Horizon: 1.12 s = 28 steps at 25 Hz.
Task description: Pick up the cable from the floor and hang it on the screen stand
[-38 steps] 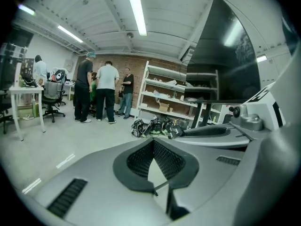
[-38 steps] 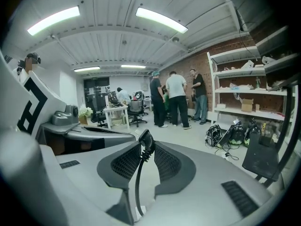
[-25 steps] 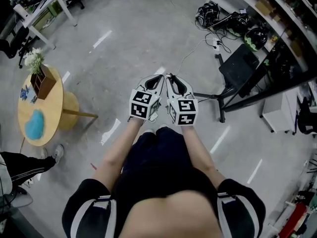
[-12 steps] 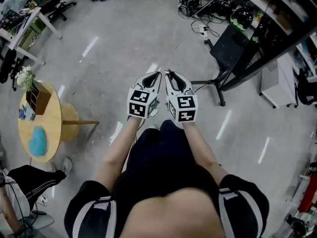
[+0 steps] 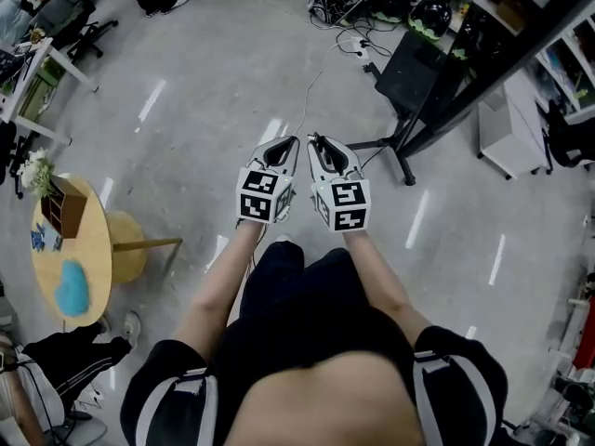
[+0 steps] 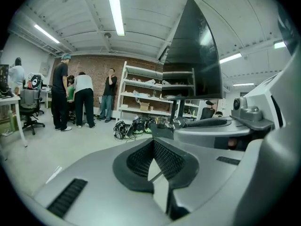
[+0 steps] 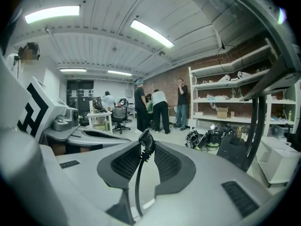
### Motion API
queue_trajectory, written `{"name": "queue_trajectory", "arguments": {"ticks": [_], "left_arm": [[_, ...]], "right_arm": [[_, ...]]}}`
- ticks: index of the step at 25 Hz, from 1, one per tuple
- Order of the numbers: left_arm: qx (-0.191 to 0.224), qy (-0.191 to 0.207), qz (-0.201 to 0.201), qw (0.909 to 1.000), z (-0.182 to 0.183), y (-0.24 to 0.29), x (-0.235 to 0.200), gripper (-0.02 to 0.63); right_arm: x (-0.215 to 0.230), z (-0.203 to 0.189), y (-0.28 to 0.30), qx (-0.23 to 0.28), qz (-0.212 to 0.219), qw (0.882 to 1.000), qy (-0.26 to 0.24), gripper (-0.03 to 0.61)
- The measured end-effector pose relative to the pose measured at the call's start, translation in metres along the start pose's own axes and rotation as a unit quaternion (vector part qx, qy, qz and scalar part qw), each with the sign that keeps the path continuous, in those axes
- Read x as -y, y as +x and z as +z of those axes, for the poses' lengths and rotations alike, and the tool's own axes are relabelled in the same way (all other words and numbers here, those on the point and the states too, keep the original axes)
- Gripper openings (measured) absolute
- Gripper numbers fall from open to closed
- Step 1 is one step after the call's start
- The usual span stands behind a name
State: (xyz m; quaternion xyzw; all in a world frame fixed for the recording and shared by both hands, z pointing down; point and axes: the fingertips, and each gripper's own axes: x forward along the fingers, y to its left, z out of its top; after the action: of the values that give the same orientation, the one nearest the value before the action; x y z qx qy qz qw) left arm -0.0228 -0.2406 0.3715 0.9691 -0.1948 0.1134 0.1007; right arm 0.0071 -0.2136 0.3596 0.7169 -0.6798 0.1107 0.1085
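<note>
1. Both grippers were held side by side in front of the body on level, nearly parallel forearms, and were pointed forward.
2. 1 end of the black cable (image 7: 139, 173) was pinched by the right gripper (image 7: 145, 144), plug upright between the jaws, with the cord trailing down and back toward the handle.
3. The left gripper (image 6: 153, 145) was seen with its jaws pressed together on nothing.
4. The screen stand (image 5: 402, 147) was seen ahead and to the right, well apart from the cable and nearer the right gripper (image 5: 319, 141) than the left gripper (image 5: 291, 141); a forward, rightward reach was judged necessary.
</note>
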Motion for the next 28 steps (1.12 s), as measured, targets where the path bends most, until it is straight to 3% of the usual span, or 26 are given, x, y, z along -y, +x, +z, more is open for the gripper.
{"name": "queue_trajectory", "arguments": {"ticks": [10,28], "left_arm": [[-0.009,-0.003,-0.021,0.9997,-0.011,0.023,0.059,0.006],[-0.003,0.022,-0.073,0.9971,-0.011,0.077,0.245,0.006]], "right_arm": [[0.038,-0.016,-0.042,-0.002,-0.009,1.0,0.0,0.104],[0.157,-0.041,-0.176,0.006,-0.051,0.999,0.007,0.104]]}}
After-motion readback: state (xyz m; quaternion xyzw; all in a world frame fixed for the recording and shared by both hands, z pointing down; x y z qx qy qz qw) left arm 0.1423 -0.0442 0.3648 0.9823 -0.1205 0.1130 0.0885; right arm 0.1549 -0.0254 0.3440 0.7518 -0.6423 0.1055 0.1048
